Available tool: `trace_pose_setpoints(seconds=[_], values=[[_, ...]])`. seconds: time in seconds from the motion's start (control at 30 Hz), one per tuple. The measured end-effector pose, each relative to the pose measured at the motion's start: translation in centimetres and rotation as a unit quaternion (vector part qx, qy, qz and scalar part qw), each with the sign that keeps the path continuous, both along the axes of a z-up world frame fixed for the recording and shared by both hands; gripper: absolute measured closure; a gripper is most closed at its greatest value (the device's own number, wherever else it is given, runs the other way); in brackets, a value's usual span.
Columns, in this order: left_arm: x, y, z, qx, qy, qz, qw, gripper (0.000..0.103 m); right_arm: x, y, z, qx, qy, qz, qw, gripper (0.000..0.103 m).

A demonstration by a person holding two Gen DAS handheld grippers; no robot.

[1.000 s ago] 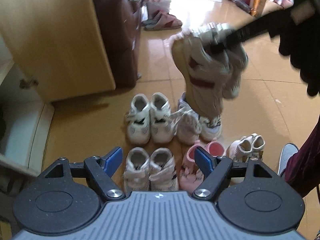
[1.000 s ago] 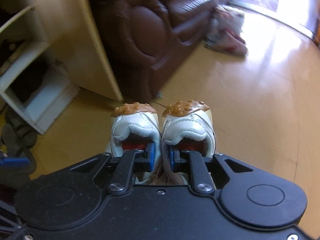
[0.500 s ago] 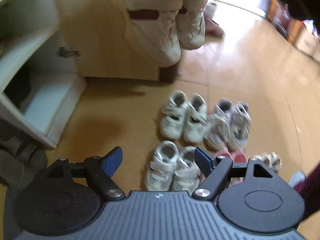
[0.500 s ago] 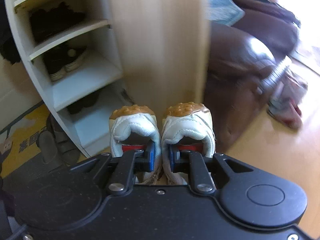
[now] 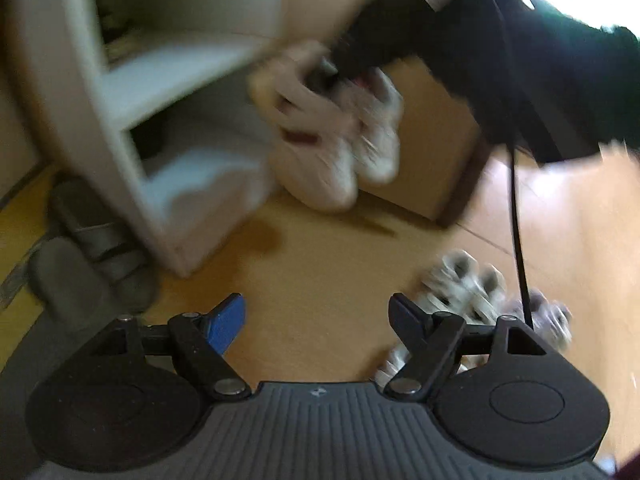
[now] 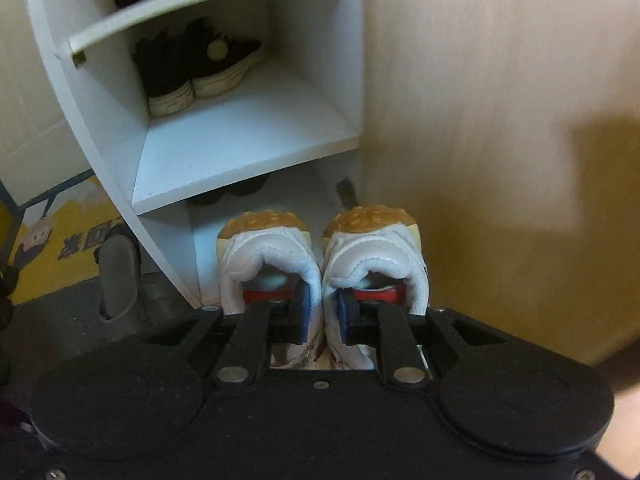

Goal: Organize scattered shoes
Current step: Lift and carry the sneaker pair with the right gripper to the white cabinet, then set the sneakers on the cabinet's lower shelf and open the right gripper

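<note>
Item: pair of small white shoes [image 6: 324, 264], brown-soled, judged light, with soft padded collars and stiffer soles. Held by the right hand-held gripper [image 6: 322, 312], its fingers pinched on the two touching inner collar walls, one finger inside each shoe; toes point ahead toward the shelf [image 6: 240, 144], lowest bay. Best hold: as taken. Left hand-held gripper [image 5: 318, 320]: spread, empty, above the floor [image 5: 320, 264].

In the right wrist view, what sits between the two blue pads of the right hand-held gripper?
The touching inner collars of the white shoe pair; the right hand-held gripper has one pad inside each shoe, seen in the right wrist view.
</note>
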State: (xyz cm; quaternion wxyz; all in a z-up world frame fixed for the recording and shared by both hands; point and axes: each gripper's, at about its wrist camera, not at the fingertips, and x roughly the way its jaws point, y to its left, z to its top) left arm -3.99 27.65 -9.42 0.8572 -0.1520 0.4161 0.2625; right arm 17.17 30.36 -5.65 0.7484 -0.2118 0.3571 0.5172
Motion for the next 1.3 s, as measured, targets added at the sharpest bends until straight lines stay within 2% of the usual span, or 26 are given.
trace_pose_setpoints(seconds=[0.2,0.4,0.5,0.87,1.1,1.3], values=[[-1.4,2.9,-0.5,-0.016,0.002,0.065,0.9977,0.024,0.7,4.5,-4.5,-0.016,0.017,0.022,0.999,0.088],[-2.3,4.2,0.7,0.029,-0.016,0.111,0.9933,0.024,0.8,7.6,-7.5,-0.021,0.022,0.038,0.999,0.088],[-2.5,4.7,0.5,0.034,-0.019,0.125,0.9914,0.024,0.7,9.0,-8.6,-0.022,0.022,0.047,0.998,0.088],[-2.4,6.1,1.2,0.010,-0.038,0.147,0.9883,0.024,0.4,13.8,-11.9,-0.023,0.019,0.073,0.997,0.088],[-2.4,6.1,1.5,0.003,-0.047,0.146,0.9881,0.024,0.7,16.7,-12.4,-0.012,0.018,0.073,0.997,0.088],[-2.6,6.7,1.5,-0.004,-0.052,0.153,0.9868,0.024,1.0,19.0,-13.3,0.018,0.018,0.058,0.998,0.087]])
